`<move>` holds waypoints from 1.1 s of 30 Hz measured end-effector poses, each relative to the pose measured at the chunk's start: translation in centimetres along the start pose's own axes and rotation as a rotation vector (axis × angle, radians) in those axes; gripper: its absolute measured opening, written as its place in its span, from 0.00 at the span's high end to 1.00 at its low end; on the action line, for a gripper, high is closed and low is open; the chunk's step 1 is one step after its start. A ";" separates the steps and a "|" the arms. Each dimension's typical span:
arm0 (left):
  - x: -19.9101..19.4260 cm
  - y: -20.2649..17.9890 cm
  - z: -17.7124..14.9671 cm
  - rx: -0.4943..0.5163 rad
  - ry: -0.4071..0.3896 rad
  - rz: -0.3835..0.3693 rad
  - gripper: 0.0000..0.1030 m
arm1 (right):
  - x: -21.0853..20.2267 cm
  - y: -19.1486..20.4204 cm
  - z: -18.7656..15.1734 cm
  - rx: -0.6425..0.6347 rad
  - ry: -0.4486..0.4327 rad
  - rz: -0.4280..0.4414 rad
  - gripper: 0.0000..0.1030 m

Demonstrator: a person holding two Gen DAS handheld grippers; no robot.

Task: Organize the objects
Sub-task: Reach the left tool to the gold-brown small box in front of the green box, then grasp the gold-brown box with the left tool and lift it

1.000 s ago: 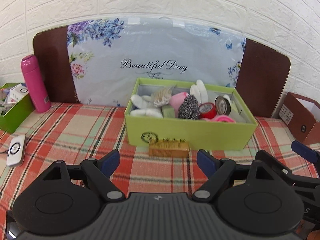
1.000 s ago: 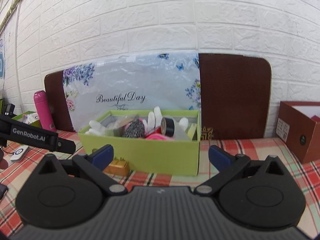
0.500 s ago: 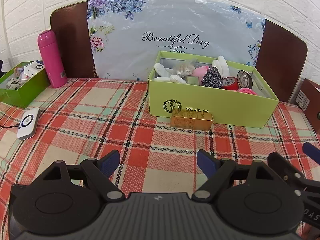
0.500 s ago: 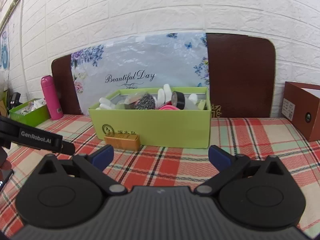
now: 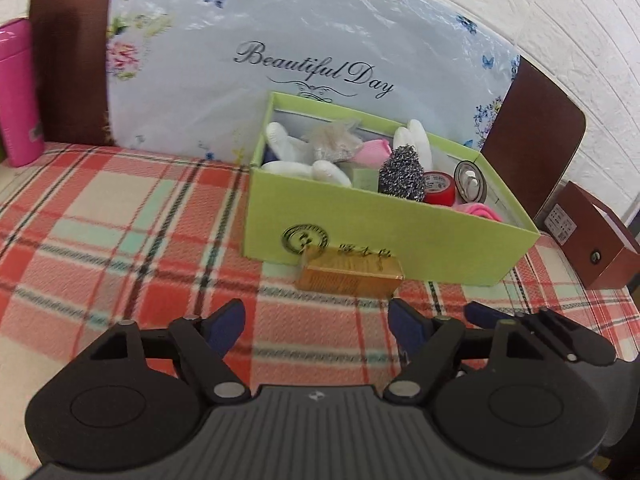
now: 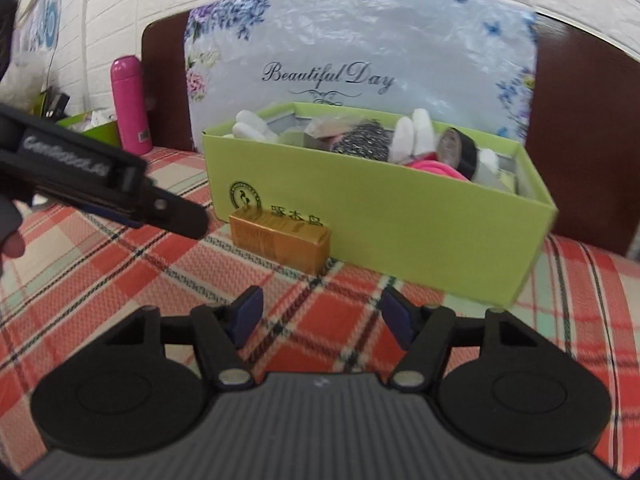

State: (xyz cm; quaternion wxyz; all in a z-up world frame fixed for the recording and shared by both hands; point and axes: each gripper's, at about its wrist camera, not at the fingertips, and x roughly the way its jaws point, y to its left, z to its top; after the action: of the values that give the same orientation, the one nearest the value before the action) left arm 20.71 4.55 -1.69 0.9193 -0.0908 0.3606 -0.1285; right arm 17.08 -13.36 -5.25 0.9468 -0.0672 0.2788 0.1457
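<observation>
- A green box [image 5: 384, 236] is seen standing on a red, cream and mint plaid cloth [image 5: 120, 240], towards the far side of the table.
- The box is filled with white gloves [image 5: 304, 168], a steel scourer [image 5: 402, 174], a red tape roll [image 5: 438, 188], a pink cloth [image 5: 482, 210] and other small items that cannot be told apart.
- A small golden box [image 5: 350, 276] is laid flat on the cloth, just against the near wall of the green box, below its printed emblem.
- The left gripper [image 5: 318, 324] is held above the cloth, near the golden box and a little nearer than it; its jaws have just been closing slightly, are set fairly wide, and nothing is found between them.
- The right gripper [image 6: 320, 318] is held just right of the left one; its jaws have just been closing markedly, a moderate gap is left, and only bare cloth is seen between the blue pads [image 6: 248, 316].
- In the right wrist view the left gripper's finger is seen at the left, pointing toward the golden box.
- A floral bag printed "Beautiful Day" [image 5: 304, 64] is propped against a brown board [image 6: 580, 128] behind the green box.
- A pink bottle [image 6: 130, 104] stands far left; a brown carton [image 5: 592, 240] sits at the right.
</observation>
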 end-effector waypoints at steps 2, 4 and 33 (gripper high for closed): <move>1.4 0.2 0.7 -0.018 0.021 -0.025 0.27 | 1.4 0.0 0.7 -0.023 0.004 0.007 0.38; 2.5 0.4 1.1 -0.043 0.040 -0.063 0.30 | 2.7 -0.1 1.2 -0.031 0.014 0.018 0.38; -2.8 4.7 -4.2 -0.224 0.134 -0.043 0.27 | 0.9 5.4 -1.1 -0.153 0.046 0.207 0.54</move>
State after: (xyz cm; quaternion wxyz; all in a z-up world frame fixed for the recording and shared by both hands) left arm 16.65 9.59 -4.14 0.8743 -0.1919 0.4312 -0.1129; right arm 15.49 -8.24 -6.91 0.9122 -0.1134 0.2940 0.2619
